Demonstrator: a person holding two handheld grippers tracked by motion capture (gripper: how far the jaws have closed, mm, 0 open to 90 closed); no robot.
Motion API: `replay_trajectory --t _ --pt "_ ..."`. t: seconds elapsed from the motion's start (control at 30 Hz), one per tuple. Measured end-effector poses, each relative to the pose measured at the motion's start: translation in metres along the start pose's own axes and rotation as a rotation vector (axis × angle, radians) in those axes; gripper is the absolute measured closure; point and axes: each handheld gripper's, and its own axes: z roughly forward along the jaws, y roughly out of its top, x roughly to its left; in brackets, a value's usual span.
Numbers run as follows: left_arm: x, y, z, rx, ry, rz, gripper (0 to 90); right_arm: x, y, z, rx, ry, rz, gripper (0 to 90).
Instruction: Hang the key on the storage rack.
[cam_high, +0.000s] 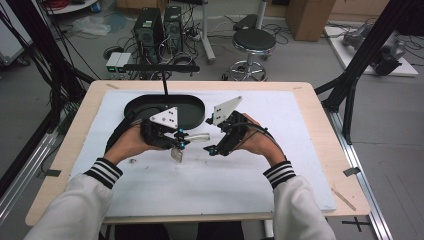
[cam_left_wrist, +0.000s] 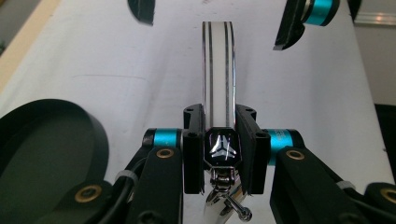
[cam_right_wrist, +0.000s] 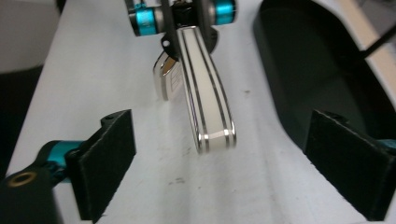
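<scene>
A slim white fob (cam_right_wrist: 205, 102) with silver stripes and a chrome tip is held level above the white mat. My left gripper (cam_left_wrist: 219, 121) is shut on its dark emblem end, and the bar (cam_left_wrist: 218, 70) sticks out past the jaws. A small metal tag (cam_right_wrist: 167, 79) and clasp (cam_left_wrist: 229, 200) hang under that end. In the high view the fob (cam_high: 199, 137) points right toward my right gripper (cam_high: 210, 136). My right gripper (cam_right_wrist: 233, 163) is open, its wide pads standing either side of the fob's free tip without touching it.
A black oval tray (cam_high: 192, 112) lies on the white mat (cam_high: 225, 185) just behind both grippers, with a thin black stand (cam_high: 161, 67) rising at its back. The wooden table edge (cam_high: 320, 120) frames the mat. A stool (cam_high: 254, 41) and computer cases stand on the floor beyond.
</scene>
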Motion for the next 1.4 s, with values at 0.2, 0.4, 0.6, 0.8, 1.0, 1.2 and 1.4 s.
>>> replay_trajectory --t 0.2,0.4,0.6,0.8,1.0,1.2,1.4 --pt "0.012 -0.009 -0.007 -0.053 0.065 -0.076 74.2 0.002 -0.021 -0.021 -0.123 -0.131 0.102 0.3" --pt "0.026 -0.014 -0.015 -0.144 0.127 -0.156 74.2 0.013 -0.054 -0.046 -0.247 -0.258 0.212 0.3" --pt "0.04 -0.022 -0.024 -0.212 0.208 -0.208 74.2 0.031 -0.086 -0.064 -0.357 -0.371 0.281 0.3" --pt "0.054 -0.031 -0.031 -0.278 0.292 -0.279 74.2 0.047 -0.11 -0.074 -0.4 -0.468 0.313 0.3" --pt "0.064 -0.037 -0.033 -0.302 0.354 -0.33 74.2 0.066 -0.135 -0.076 -0.479 -0.597 0.33 0.3" --pt "0.076 -0.039 -0.034 -0.329 0.395 -0.376 74.2 0.074 -0.155 -0.077 -0.55 -0.66 0.39 0.3" --pt "0.089 -0.044 -0.031 -0.34 0.435 -0.416 74.3 0.085 -0.169 -0.07 -0.592 -0.71 0.426 0.3"
